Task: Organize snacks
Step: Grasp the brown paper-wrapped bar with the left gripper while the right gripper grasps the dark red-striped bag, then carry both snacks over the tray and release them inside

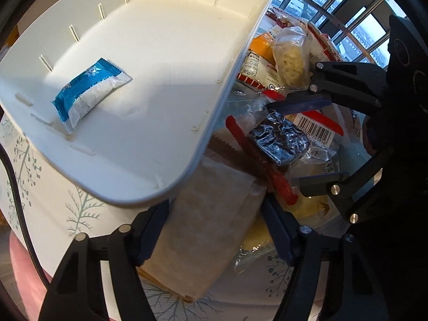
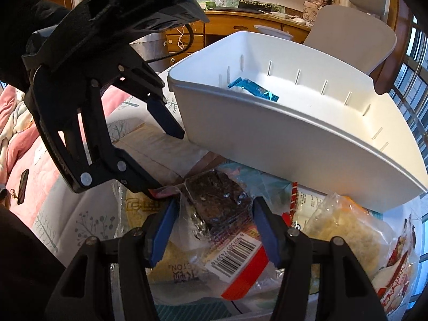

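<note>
A white bin (image 2: 307, 133) sits tilted on the pile of snacks (image 2: 345, 230), and holds 1 blue and white packet (image 1: 89, 92) so far. Under its near rim lies a flat tan packet (image 1: 211, 214), the biggest loose item. The left gripper (image 1: 214, 230) points steeply down with 1 blue finger on each side of that packet, jaws about half open; the pads look close to its edges, but I cannot tell whether they press on it yet.

Smaller, and just beside, is a dark brown cake in clear wrap (image 2: 218, 200) with a barcode label (image 2: 235, 259). The right gripper (image 2: 214, 230) hangs over it, jaws roughly half open around the wrap, not clamped.

To do this step well, I judge each gripper should close on the body of its snack, not on loose film that would slip. Lift the tan packet sideways first, since the bin leans on it and could shift.
</note>
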The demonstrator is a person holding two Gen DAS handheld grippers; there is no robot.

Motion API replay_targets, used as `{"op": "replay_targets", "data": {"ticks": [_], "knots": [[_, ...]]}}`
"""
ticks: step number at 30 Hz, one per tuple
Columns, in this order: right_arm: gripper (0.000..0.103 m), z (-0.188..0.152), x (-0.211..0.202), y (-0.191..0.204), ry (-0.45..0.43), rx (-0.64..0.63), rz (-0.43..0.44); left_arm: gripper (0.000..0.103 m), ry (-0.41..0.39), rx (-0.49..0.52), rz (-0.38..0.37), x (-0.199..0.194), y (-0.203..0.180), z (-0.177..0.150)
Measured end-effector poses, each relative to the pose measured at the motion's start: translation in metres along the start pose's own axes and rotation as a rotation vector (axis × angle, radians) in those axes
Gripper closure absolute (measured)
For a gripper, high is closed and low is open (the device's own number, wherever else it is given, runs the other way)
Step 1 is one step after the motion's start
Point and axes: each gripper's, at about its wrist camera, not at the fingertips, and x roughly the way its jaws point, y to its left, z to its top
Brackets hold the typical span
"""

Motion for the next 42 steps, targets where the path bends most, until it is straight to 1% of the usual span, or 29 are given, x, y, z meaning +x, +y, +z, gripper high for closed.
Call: {"op": "replay_targets", "data": {"ticks": [1, 3, 4, 6, 8, 10, 12, 13, 14, 15, 17, 19, 21, 23, 26, 30, 32, 37, 39, 42], "knots": [[0.049, 0.001, 0.001, 0.000, 0.001, -0.006, 0.002, 0.039, -0.004, -0.006, -0.008, 0.001, -0.003, 0.001], [0.054, 0.002, 0.001, 0.000, 0.001, -0.014, -0.003, 0.041, -0.010, -0.026, -0.022, -0.001, -0.001, -0.002], [0.054, 0.002, 0.001, 0.000, 0.002, -0.008, -0.002, 0.042, -0.013, -0.034, -0.027, -0.002, 0.001, -0.004], [0.057, 0.002, 0.000, -0.002, 0.003, 0.002, -0.005, 0.043, -0.022, -0.049, -0.028, -0.001, 0.001, -0.012], [0.058, 0.001, -0.001, -0.002, 0.008, 0.009, -0.002, 0.043, -0.026, -0.071, -0.038, -0.001, 0.003, -0.016], [0.058, 0.000, -0.003, -0.003, 0.012, 0.018, 0.001, 0.044, -0.033, -0.090, -0.044, -0.007, 0.007, -0.027], [0.060, -0.001, -0.005, -0.003, 0.015, 0.027, 0.004, 0.044, -0.043, -0.121, -0.051, -0.006, 0.010, -0.034], [0.062, -0.001, -0.007, -0.003, 0.014, 0.031, 0.001, 0.045, -0.050, -0.144, -0.055, -0.006, 0.011, -0.037], [0.069, -0.001, -0.008, -0.003, 0.013, 0.034, -0.006, 0.045, -0.056, -0.161, -0.055, -0.007, 0.012, -0.040], [0.073, -0.001, -0.009, -0.005, 0.015, 0.041, -0.011, 0.045, -0.064, -0.179, -0.055, -0.008, 0.012, -0.043], [0.076, -0.002, -0.010, -0.007, 0.019, 0.056, -0.007, 0.045, -0.075, -0.210, -0.057, -0.009, 0.013, -0.051], [0.078, -0.002, -0.011, -0.007, 0.023, 0.060, -0.014, 0.045, -0.091, -0.260, -0.063, -0.011, 0.016, -0.060], [0.083, -0.002, -0.013, -0.008, 0.025, 0.066, -0.024, 0.045, -0.110, -0.311, -0.062, -0.013, 0.019, -0.070], [0.086, -0.002, -0.014, -0.010, 0.029, 0.090, -0.025, 0.045, -0.138, -0.364, -0.061, -0.016, 0.024, -0.078], [0.091, -0.003, -0.015, -0.013, 0.037, 0.124, -0.029, 0.045, -0.195, -0.473, -0.055, -0.021, 0.033, -0.093], [0.091, -0.003, -0.017, -0.015, 0.042, 0.174, -0.025, 0.045, -0.268, -0.613, -0.052, -0.027, 0.041, -0.116], [0.091, -0.004, -0.020, -0.014, 0.041, 0.188, -0.027, 0.046, -0.291, -0.653, -0.041, -0.031, 0.042, -0.127], [0.092, -0.006, -0.030, -0.014, 0.031, 0.250, -0.024, 0.046, -0.326, -0.715, -0.015, -0.043, 0.042, -0.153], [0.092, -0.007, -0.035, -0.013, 0.024, 0.270, -0.023, 0.046, -0.337, -0.724, -0.003, -0.050, 0.038, -0.161], [0.092, -0.008, -0.044, -0.009, 0.017, 0.294, -0.020, 0.046, -0.340, -0.739, 0.040, -0.059, 0.028, -0.166]]}}
